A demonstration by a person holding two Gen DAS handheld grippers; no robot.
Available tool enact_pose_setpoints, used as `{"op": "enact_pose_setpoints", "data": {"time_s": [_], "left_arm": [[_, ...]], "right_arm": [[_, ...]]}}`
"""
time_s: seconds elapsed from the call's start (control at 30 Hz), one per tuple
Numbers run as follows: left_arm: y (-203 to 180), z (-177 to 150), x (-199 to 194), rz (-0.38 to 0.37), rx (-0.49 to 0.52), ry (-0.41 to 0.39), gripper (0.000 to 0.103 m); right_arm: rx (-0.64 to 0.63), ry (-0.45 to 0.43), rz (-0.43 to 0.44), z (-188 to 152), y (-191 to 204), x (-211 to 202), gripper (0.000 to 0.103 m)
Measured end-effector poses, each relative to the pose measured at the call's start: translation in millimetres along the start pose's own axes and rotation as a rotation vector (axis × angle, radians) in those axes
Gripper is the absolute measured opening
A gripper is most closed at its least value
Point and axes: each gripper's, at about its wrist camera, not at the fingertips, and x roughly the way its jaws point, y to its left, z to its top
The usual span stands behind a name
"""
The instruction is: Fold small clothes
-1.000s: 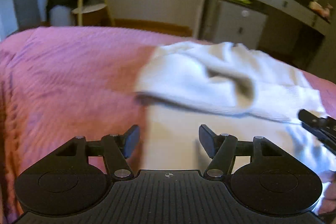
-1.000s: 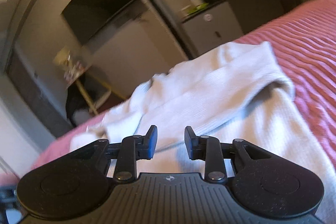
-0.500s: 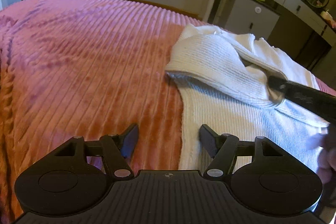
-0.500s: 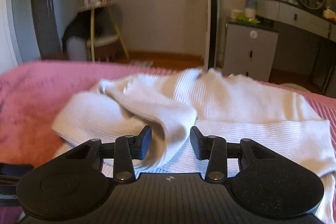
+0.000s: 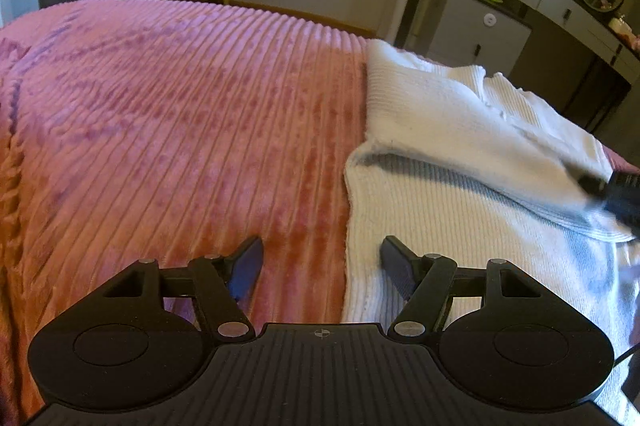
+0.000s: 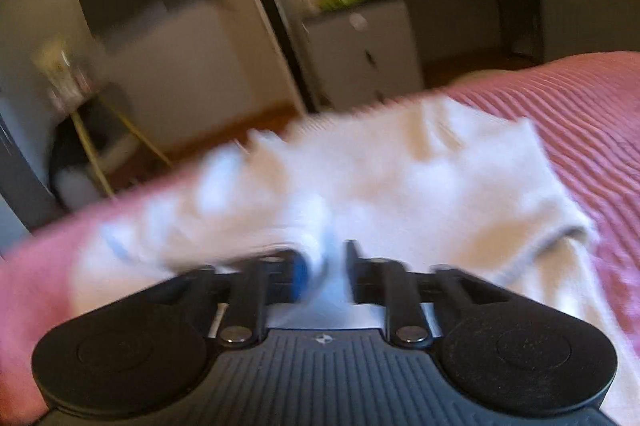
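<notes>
Left tool (image 5: 322, 264) w/ fingers spread wide, straddling the near edge of white ribbed sweater (image 5: 460, 154). Right tool (image 6: 326, 268) pinched on a fold of sweater, view blurred. Sweater lies on pink ribbed bedspread (image 5: 168, 122); grey cabinet (image 5: 478, 30) beyond bed.

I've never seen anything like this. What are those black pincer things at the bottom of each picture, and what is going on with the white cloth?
Each is a hand-held gripper: a person carries one per hand, with a camera looking along its fingers. In the left one's view, the left hand-held gripper is open above a pink ribbed blanket, at the edge of a partly folded white knitted garment. In the blurry right view, the right hand-held gripper has white fabric between its fingers; whether it is pinched is unclear.
</notes>
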Motion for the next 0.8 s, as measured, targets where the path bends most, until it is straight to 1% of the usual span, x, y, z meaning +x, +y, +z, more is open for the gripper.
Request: {"op": "enact_pose_setpoints", "data": {"time_s": [0.03,0.07,0.13,0.2,0.33,0.37,0.43,0.47,0.53,0.6,0.63,0.67,0.7,0.73,0.77,0.8], "left_arm": [[-1,0,0,0.002,0.003,0.0,0.072],[-2,0,0,0.004,0.008,0.0,0.072],[-3,-1,0,0.006,0.012,0.001,0.072],[-3,-1,-1,0.003,0.009,0.004,0.072],[-1,1,-2,-0.003,-0.005,0.011,0.072],[-1,2,-3,-0.003,-0.007,0.012,0.072],[-1,3,-4,0.001,-0.002,0.01,0.072],[-1,3,-5,0.004,0.001,0.004,0.072],[-1,3,-6,0.008,0.005,-0.003,0.072],[-1,3,-4,0.006,0.002,0.002,0.072],[-1,3,-3,0.005,0.002,0.006,0.072],[0,2,-3,0.005,0.002,0.008,0.072],[0,3,-2,0.005,0.001,0.007,0.072],[0,3,-3,0.002,0.0,0.004,0.072],[0,3,-3,0.0,-0.002,0.002,0.072],[0,4,-3,-0.002,-0.005,0.001,0.072]], "right_arm": [[-0.052,-0.01,-0.022,-5,0,-3,0.033],[-0.124,-0.029,-0.043,-10,5,-8,0.037],[-0.247,-0.063,-0.082,-15,18,-14,0.039],[-0.37,-0.093,-0.097,-15,33,-17,0.041],[-0.584,-0.132,-0.049,-19,61,-23,0.041],[-0.628,-0.133,-0.03,-22,66,-23,0.04],[-0.688,-0.139,-0.026,-26,74,-21,0.04],[-0.712,-0.143,-0.028,-27,78,-20,0.039],[-0.767,-0.144,-0.043,-28,85,-15,0.036],[-0.806,-0.142,-0.057,-25,93,-8,0.027],[-0.818,-0.134,-0.061,-24,98,0,0.022],[-0.824,-0.119,-0.053,-24,100,4,0.006],[-0.824,-0.104,-0.045,-22,102,7,0.006],[-0.807,-0.107,-0.041,-20,103,7,0.006],[-0.773,-0.12,-0.03,-15,101,6,0.006],[-0.7,-0.143,-0.022,-7,95,2,0.006]]}}
